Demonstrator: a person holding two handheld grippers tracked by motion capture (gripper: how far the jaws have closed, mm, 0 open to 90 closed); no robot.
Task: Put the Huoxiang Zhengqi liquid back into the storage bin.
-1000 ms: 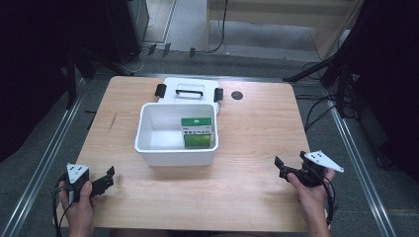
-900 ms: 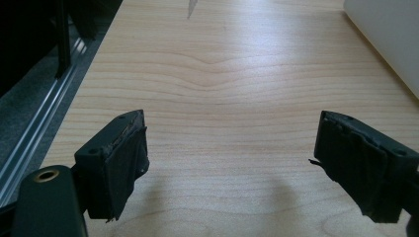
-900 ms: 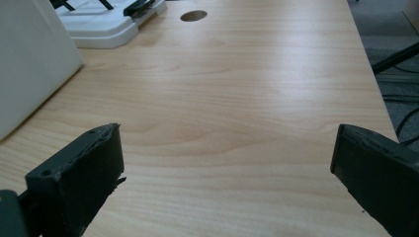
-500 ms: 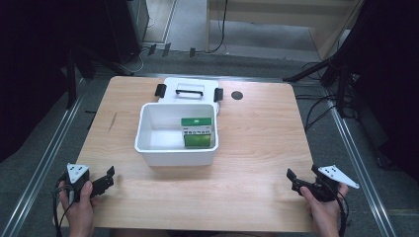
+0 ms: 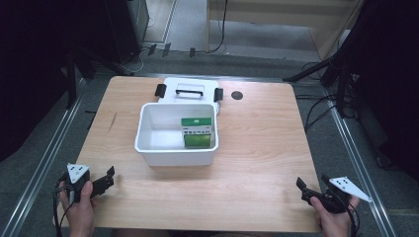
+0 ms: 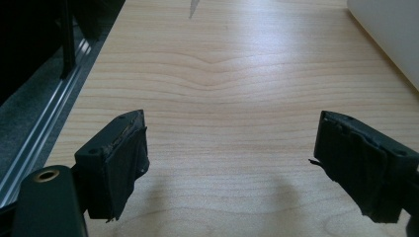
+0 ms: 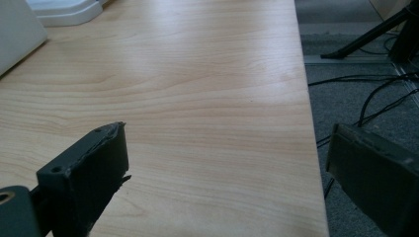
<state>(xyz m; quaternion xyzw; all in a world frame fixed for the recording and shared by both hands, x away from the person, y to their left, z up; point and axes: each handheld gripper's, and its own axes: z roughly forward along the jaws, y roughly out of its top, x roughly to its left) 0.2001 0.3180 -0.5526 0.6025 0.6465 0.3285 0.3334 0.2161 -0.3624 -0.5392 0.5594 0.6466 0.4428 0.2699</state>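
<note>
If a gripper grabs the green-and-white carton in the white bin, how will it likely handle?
The carton looks like thin printed card with flat faces, so probably light, stiff enough to grip, but crushable if squeezed hard. It seems to lie against the white bin's right wall, so it should slide rather than roll.

table (image 5: 257,148): matt pale wood | bin (image 5: 175,157): smooth white plastic

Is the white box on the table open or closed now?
Open. The white box has no cover on top; the green carton inside is visible, and the lid lies flat behind the box.
</note>
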